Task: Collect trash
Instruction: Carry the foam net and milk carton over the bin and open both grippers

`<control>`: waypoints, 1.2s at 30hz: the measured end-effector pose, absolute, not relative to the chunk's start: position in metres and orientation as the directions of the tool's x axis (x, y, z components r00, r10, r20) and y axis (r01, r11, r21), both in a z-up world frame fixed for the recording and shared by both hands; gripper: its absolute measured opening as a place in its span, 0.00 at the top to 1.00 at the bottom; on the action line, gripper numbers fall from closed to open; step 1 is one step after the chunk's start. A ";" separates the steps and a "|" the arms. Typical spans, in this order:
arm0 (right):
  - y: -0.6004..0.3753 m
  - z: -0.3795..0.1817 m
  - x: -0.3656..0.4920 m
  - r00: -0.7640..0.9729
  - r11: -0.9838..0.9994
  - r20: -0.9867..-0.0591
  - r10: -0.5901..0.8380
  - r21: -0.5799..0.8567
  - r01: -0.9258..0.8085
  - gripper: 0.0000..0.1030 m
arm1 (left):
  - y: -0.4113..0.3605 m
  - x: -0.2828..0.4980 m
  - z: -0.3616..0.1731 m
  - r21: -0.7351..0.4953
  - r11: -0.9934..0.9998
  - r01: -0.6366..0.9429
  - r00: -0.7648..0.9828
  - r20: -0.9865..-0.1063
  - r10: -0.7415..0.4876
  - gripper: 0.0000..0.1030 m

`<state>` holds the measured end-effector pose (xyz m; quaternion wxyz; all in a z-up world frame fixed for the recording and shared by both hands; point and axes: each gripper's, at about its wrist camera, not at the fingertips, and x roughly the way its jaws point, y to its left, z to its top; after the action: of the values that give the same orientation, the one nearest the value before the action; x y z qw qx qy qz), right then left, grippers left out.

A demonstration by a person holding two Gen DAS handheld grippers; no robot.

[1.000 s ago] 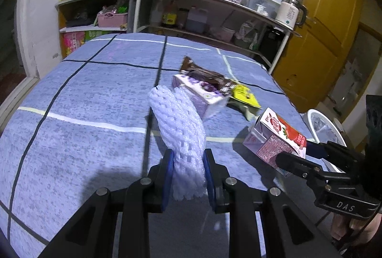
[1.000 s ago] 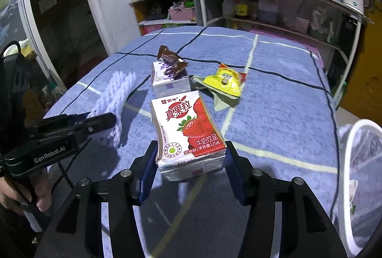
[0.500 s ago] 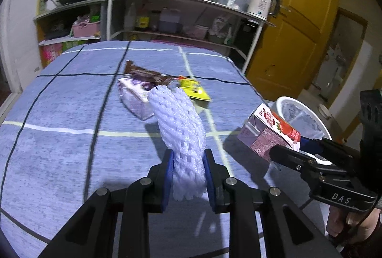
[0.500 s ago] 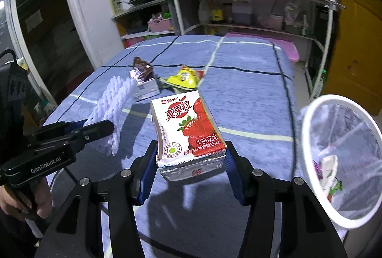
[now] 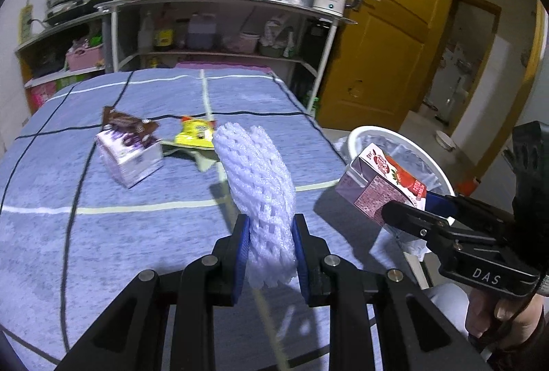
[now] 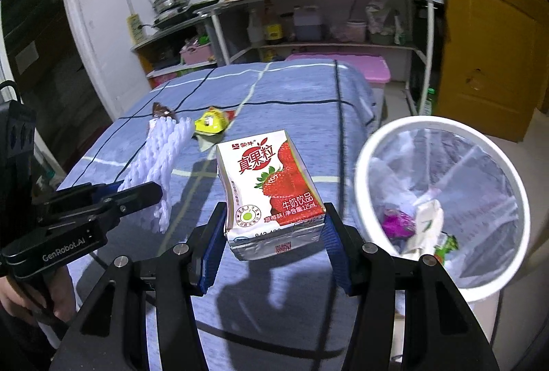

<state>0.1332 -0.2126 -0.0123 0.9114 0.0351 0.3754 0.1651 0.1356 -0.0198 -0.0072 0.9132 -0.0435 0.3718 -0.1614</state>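
While wrappers (image 5: pixel 195 132) litter the table (image 5: pixel 144 227) (unobstructed), bin (image 6: pixel 442 137) waits.

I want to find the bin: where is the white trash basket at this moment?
The white trash basket stands on the floor beside the table's right edge, on the right in the right wrist view, just beyond the strawberry milk carton in the right hand-held gripper.

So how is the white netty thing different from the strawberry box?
The white foam net is soft, holey and plain white, while the strawberry milk carton is a stiff box with red strawberries printed on it. The foam net is squeezed thin in the left gripper, whereas the carton keeps the right gripper spread wider. The foam net stands tall and twisted; the carton is short and blocky. Both are held up above the blue tablecloth.
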 end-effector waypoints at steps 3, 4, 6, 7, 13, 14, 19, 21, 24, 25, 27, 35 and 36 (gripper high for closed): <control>-0.223 -0.011 0.132 0.672 0.948 -0.670 0.316 0.193 -0.254 0.47 | -0.030 0.137 -0.005 -0.200 0.938 0.282 0.669 -0.661 -0.341 0.76; -0.227 -0.011 0.132 0.675 0.949 -0.669 0.312 0.194 -0.247 0.47 | -0.033 0.137 -0.004 -0.201 0.937 0.286 0.668 -0.660 -0.345 0.76; -0.232 -0.011 0.131 0.678 0.952 -0.668 0.306 0.196 -0.236 0.47 | -0.037 0.138 -0.004 -0.201 0.934 0.295 0.666 -0.658 -0.352 0.76; -0.235 -0.011 0.131 0.681 0.953 -0.667 0.302 0.197 -0.230 0.47 | -0.039 0.139 -0.003 -0.202 0.932 0.300 0.664 -0.658 -0.356 0.76; -0.249 -0.011 0.128 0.691 0.959 -0.664 0.284 0.204 -0.198 0.47 | -0.053 0.143 -0.003 -0.204 0.924 0.324 0.654 -0.657 -0.374 0.76; -0.251 -0.010 0.129 0.692 0.959 -0.664 0.282 0.205 -0.195 0.47 | -0.055 0.143 -0.003 -0.205 0.922 0.327 0.652 -0.657 -0.378 0.76; -0.260 -0.010 0.127 0.698 0.962 -0.663 0.271 0.208 -0.176 0.47 | -0.064 0.145 -0.003 -0.206 0.917 0.340 0.647 -0.657 -0.388 0.76; -0.264 -0.010 0.127 0.701 0.963 -0.662 0.266 0.208 -0.169 0.47 | -0.067 0.146 -0.003 -0.205 0.916 0.345 0.647 -0.655 -0.390 0.76; -0.269 -0.009 0.127 0.706 0.965 -0.660 0.257 0.208 -0.157 0.47 | -0.070 0.151 -0.002 -0.200 0.915 0.351 0.646 -0.655 -0.391 0.76; -0.270 -0.009 0.128 0.707 0.966 -0.659 0.255 0.209 -0.153 0.47 | -0.073 0.153 -0.001 -0.197 0.914 0.355 0.646 -0.654 -0.392 0.76; -0.275 -0.009 0.127 0.712 0.968 -0.658 0.246 0.209 -0.142 0.47 | -0.077 0.154 0.000 -0.193 0.912 0.362 0.647 -0.652 -0.395 0.76; -0.302 -0.007 0.127 0.730 0.980 -0.660 0.180 0.188 -0.072 0.47 | -0.113 0.169 0.003 -0.192 0.885 0.424 0.627 -0.643 -0.440 0.76; -0.307 -0.007 0.127 0.732 0.981 -0.661 0.167 0.183 -0.059 0.47 | -0.119 0.172 0.003 -0.192 0.880 0.434 0.621 -0.644 -0.447 0.76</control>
<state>0.1269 -0.3070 -0.0073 0.9275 0.0749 0.3611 0.0608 0.1721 -0.1191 0.0026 0.9003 -0.0089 0.3599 -0.2449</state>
